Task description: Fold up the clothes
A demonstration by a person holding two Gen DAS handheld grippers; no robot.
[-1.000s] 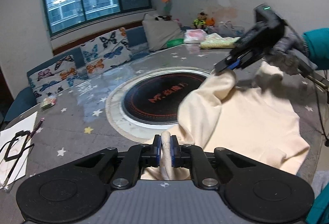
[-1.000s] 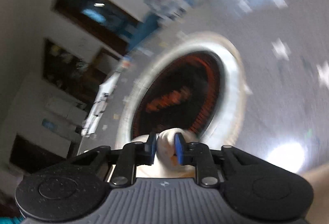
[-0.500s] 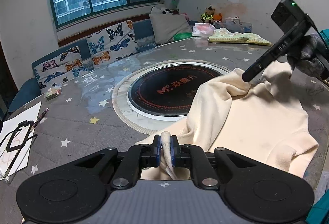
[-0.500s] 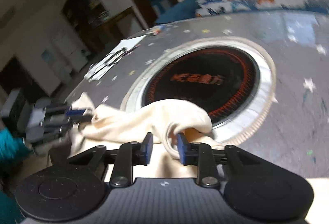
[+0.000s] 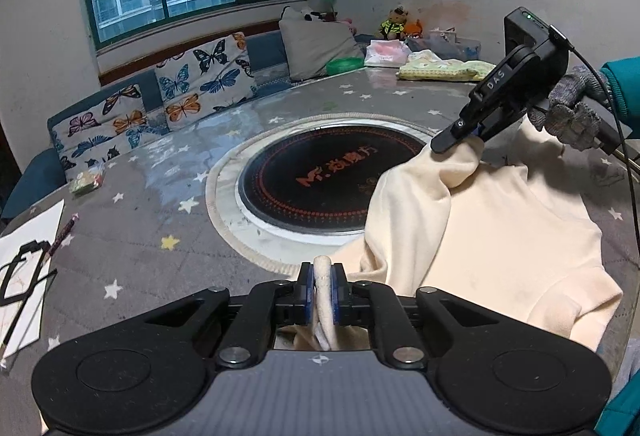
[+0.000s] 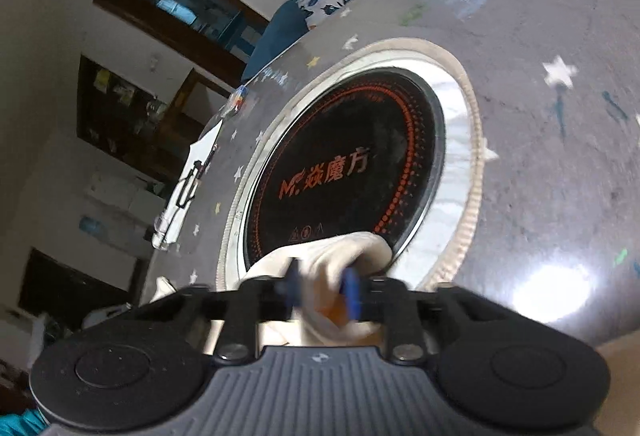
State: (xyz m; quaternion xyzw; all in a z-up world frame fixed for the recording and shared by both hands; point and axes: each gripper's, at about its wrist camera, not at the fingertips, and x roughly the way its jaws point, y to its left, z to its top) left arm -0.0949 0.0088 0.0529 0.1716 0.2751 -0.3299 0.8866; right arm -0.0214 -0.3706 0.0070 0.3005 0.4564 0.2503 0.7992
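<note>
A cream sweater point(image 5: 500, 236) lies on the right part of the grey star-patterned table point(image 5: 160, 204). My left gripper point(image 5: 322, 290) is shut on its near edge, with a roll of cream cloth pinched between the blue pads. A gloved hand point(image 5: 572, 112) holds my right gripper point(image 5: 452, 142), which is shut on a fold of the sweater and lifts it above the table into a ridge. In the right wrist view the right gripper point(image 6: 323, 292) has bunched cream cloth point(image 6: 344, 248) between its blue pads, over the cooktop's rim.
A round black induction cooktop point(image 5: 328, 180) sits in the table's middle. White paper point(image 5: 20, 268) and a pen point(image 5: 60, 236) lie at the left edge, beside a snack packet point(image 5: 86, 180). Folded yellow-green cloth point(image 5: 444, 70) rests at the far side. Butterfly cushions point(image 5: 168, 100) line the bench.
The right gripper tilted down and turned half a second ago, then swung back up over the cooktop's edge with the fold still in it. The left gripper kept its hold and barely moved.
</note>
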